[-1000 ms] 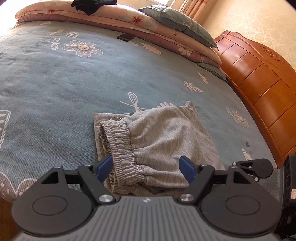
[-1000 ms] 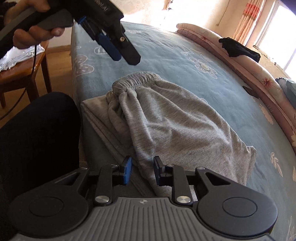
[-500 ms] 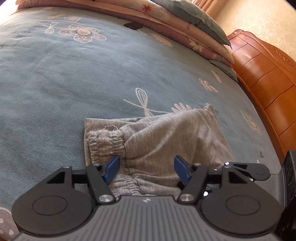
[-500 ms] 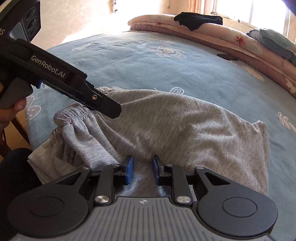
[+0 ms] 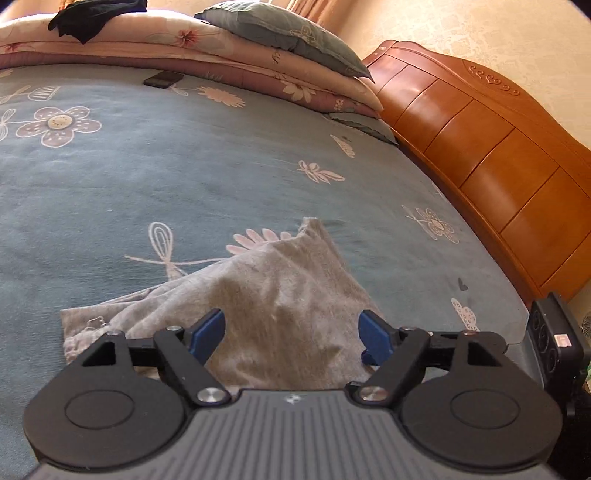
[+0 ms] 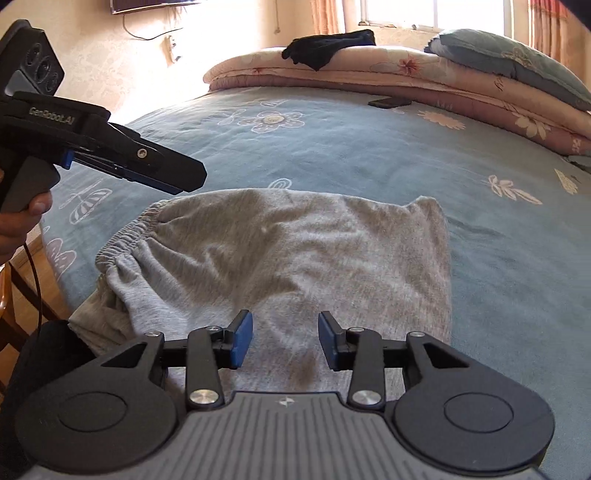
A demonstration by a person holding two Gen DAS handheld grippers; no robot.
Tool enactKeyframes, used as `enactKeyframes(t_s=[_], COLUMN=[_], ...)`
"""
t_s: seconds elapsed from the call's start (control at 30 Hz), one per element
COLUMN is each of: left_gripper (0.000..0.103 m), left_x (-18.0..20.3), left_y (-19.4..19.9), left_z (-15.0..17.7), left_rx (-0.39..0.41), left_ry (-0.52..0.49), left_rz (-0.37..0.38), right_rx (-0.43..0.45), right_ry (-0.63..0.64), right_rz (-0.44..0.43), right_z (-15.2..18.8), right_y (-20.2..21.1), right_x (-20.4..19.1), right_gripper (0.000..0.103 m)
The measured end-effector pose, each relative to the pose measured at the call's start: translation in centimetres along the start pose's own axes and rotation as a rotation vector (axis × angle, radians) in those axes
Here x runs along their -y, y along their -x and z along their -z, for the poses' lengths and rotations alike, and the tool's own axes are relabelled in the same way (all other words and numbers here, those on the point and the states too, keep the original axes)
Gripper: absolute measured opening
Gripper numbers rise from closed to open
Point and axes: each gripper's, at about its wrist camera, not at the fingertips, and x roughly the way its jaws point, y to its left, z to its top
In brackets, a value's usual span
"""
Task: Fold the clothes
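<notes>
Grey shorts [image 6: 295, 251] lie folded on the blue flowered bedsheet [image 6: 332, 147], elastic waistband [image 6: 125, 240] at the left, near the bed's edge. My right gripper [image 6: 284, 339] hovers over their near edge, its jaws opening; cloth lies under the gap and the pads do not press it. The left gripper [image 6: 184, 181], held by a hand [image 6: 22, 218], hangs above the waistband end, clear of the cloth. In the left wrist view the left gripper [image 5: 291, 332] stands wide and still opening over the shorts [image 5: 280, 280], with nothing gripped.
Folded quilts [image 5: 221, 48] with a grey-green pillow [image 5: 288, 33] and a black garment [image 5: 92, 14] line the far side. A dark phone [image 5: 162, 78] lies on the sheet. A wooden headboard [image 5: 480, 140] bounds the right. The person's dark-clad leg [image 6: 37, 350] stands at the bed's edge.
The right gripper's jaws have spread apart and its view has rolled level. The left gripper has come off the cloth near the waistband and slid right; its jaws narrowed, then widened again.
</notes>
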Motion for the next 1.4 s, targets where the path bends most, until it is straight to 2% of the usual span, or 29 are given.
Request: enactKeyframes(t_s=[0.03, 0.07, 0.1, 0.13, 0.17, 0.23, 0.3, 0.43, 0.53, 0.6, 0.67, 0.7, 0.77, 0.83, 0.9, 1.0, 1.07, 1.13, 1.23, 1.33, 1.4], left_gripper=[0.079, 0.079, 0.079, 0.079, 0.071, 0.071, 0.071, 0.079, 0.079, 0.079, 0.080, 0.080, 0.080, 0.080, 0.080, 0.084, 0.089, 0.089, 0.089, 0.089, 0.089], left_x=[0.0, -0.4, -1.0, -1.8, -2.7, -4.0, -3.7, 0.0, 3.2, 4.7, 5.2, 4.8, 3.9, 2.9, 2.8, 3.8, 4.5, 4.4, 2.9, 2.8, 3.9], left_y=[-1.1, -2.1, -3.0, -3.9, -4.6, -3.9, -2.3, -0.5, -2.4, -4.0, -5.4, -5.9, -6.7, -5.7, -3.5, -0.4, 0.7, 0.6, -0.8, -0.6, 0.5], left_z=[-0.1, 0.0, 0.1, 0.4, 0.7, 1.0, 0.5, -1.1, -1.3, -0.6, 0.4, 1.2, 2.5, 3.6, 3.9, 4.3, 4.8, 5.5, 6.5, 6.8, 6.4], left_rx=[-0.007, -0.012, -0.023, -0.047, -0.065, -0.042, -0.031, 0.019, -0.023, -0.065, -0.111, -0.143, -0.198, -0.206, -0.194, -0.132, -0.105, -0.113, -0.169, -0.154, -0.112], left_ry=[0.008, 0.019, 0.026, 0.026, 0.031, 0.075, 0.092, 0.002, -0.041, -0.061, -0.061, -0.045, -0.015, 0.005, 0.027, -0.001, -0.028, -0.039, 0.007, 0.045, 0.014], left_rz=[-0.016, -0.066, -0.135, -0.248, -0.328, -0.287, -0.254, -0.175, -0.057, -0.028, -0.047, -0.080, -0.142, -0.179, -0.192, -0.197, -0.209, -0.253, -0.297, -0.302, -0.297], right_rx=[-0.010, -0.013, -0.014, -0.010, -0.007, 0.004, 0.044, 0.155, 0.168, 0.165, 0.128, 0.089, 0.051, 0.070, 0.097, 0.155, 0.192, 0.195, 0.179, 0.157, 0.142], right_ry=[-0.032, -0.055, -0.077, -0.099, -0.121, -0.163, -0.182, -0.299, -0.384, -0.406, -0.402, -0.420, -0.448, -0.487, -0.507, -0.535, -0.507, -0.398, -0.175, -0.044, -0.010], right_rz=[0.000, -0.011, -0.021, -0.028, -0.036, -0.048, -0.036, 0.002, -0.018, -0.070, -0.114, -0.103, -0.077, -0.057, -0.001, 0.049, 0.099, 0.193, 0.315, 0.332, 0.335], right_z=[0.3, 0.8, 1.3, 1.9, 2.4, 3.4, 4.1, 5.0, 5.0, 5.0, 5.3, 5.6, 6.3, 7.0, 7.3, 7.6, 7.4, 7.1, 7.2, 8.0, 8.6], right_y=[-0.6, -0.7, -0.7, -0.3, 0.1, 1.1, 3.0, 6.5, 6.4, 5.9, 4.7, 3.9, 3.0, 3.7, 5.0, 6.8, 7.7, 8.3, 8.7, 8.5, 8.6], right_x=[0.5, 0.8, 1.1, 1.6, 2.0, 2.9, 3.9, 7.2, 9.1, 9.4, 9.0, 9.0, 9.2, 9.9, 10.5, 11.5, 11.3, 10.2, 7.4, 5.1, 4.0], right_gripper=[0.044, 0.045, 0.048, 0.049, 0.049, 0.049, 0.049, 0.049, 0.047, 0.047, 0.047, 0.047, 0.039, 0.036, 0.041, 0.046, 0.048, 0.059, 0.075, 0.084, 0.085])
